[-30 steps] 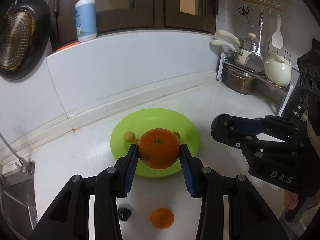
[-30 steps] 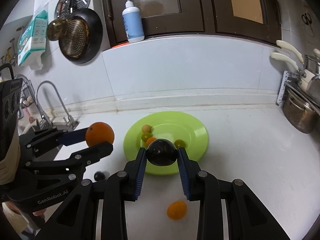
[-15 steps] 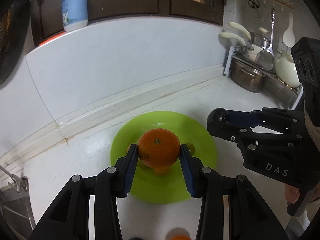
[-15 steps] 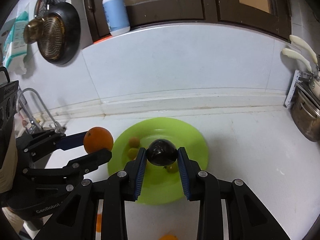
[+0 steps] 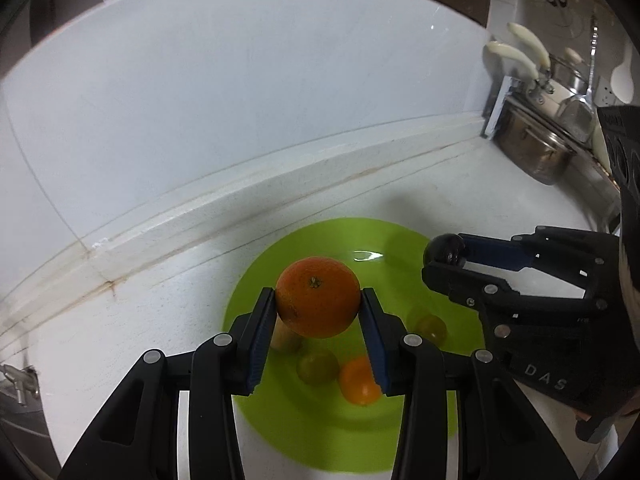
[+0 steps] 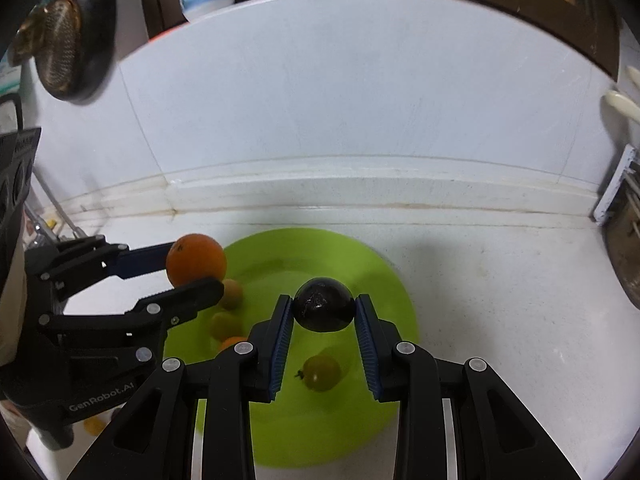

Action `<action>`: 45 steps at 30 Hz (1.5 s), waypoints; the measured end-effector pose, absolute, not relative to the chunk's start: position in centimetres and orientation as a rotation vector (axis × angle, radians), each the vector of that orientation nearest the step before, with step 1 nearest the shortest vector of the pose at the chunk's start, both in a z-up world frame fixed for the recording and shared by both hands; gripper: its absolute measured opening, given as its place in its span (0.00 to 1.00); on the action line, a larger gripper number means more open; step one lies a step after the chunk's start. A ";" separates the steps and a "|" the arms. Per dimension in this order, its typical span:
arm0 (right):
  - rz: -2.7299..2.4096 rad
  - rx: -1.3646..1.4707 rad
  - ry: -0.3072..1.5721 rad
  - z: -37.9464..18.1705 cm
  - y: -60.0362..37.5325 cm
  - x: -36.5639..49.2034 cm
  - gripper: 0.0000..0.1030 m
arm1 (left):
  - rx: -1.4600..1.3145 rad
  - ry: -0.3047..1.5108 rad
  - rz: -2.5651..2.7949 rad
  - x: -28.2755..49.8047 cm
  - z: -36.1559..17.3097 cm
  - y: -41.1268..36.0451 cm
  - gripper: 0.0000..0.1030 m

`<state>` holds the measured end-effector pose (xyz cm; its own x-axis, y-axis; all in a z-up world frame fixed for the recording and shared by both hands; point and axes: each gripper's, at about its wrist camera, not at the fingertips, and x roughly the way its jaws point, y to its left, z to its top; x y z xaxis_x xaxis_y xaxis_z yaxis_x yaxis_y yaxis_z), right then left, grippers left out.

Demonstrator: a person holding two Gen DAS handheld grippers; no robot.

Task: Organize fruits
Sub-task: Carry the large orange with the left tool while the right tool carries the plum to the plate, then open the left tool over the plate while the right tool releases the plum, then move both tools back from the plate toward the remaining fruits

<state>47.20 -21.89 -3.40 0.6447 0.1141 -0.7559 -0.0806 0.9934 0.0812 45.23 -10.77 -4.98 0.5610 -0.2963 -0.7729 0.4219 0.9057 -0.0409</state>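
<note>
white counter (image 5: 460, 184): runs left to right under a pale backsplash, with a raised ledge along the far edge.

green plate (image 5: 320, 432): round, lying flat on the counter in the middle of the scene, near the ledge; both grippers hang over it.

left gripper (image 5: 318, 308): black frame, blue pads; jaws clamped on the orange, one pad on each side. it sits over the left part of the plate.

right gripper (image 6: 323, 310): black frame, blue pads; jaws clamped on the dark fruit, over the middle of the plate and to the right of the left gripper.

steel pot (image 5: 532, 152): far right on the counter, under a rack with cream-handled utensils.

orange (image 5: 318, 298): large, round, stem scar facing the left wrist camera; held above the plate, not touching it.

dark fruit (image 6: 323, 309): black, glossy, round; held between the right pads above the plate.

small fruits on the plate, lying loose:
- orange-coloured fruit (image 5: 358, 380), near side, partly behind the left gripper's right pad.
- greenish-yellow fruit (image 5: 316, 366), just left of it.
- yellow fruit (image 5: 430, 328), to the right, apart from the others.
- pale fruit (image 5: 286, 340), left, partly hidden under the orange.
</note>
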 end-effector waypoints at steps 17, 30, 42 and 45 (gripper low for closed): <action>0.110 0.074 0.952 -7.1 -23.2 51.0 0.32 | 0.194 1.015 -0.417 48.7 -8.7 -12.4 0.42; 0.109 0.063 0.899 -4.8 -23.2 48.8 0.38 | 0.182 0.928 -0.342 46.7 -5.3 -10.2 0.55; 0.117 0.071 0.810 -0.8 -22.0 44.0 0.42 | 0.175 0.834 -0.298 41.5 -1.5 -7.7 0.59; 0.117 0.060 0.782 0.1 -21.3 42.5 0.45 | 0.169 0.804 -0.292 39.8 -0.6 -6.7 0.62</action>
<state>42.50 -21.27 0.06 0.7032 0.1274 -0.6995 -0.0829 0.9918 0.0973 39.78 -6.71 -0.57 0.6571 -0.1928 -0.7287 0.3198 0.9467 0.0380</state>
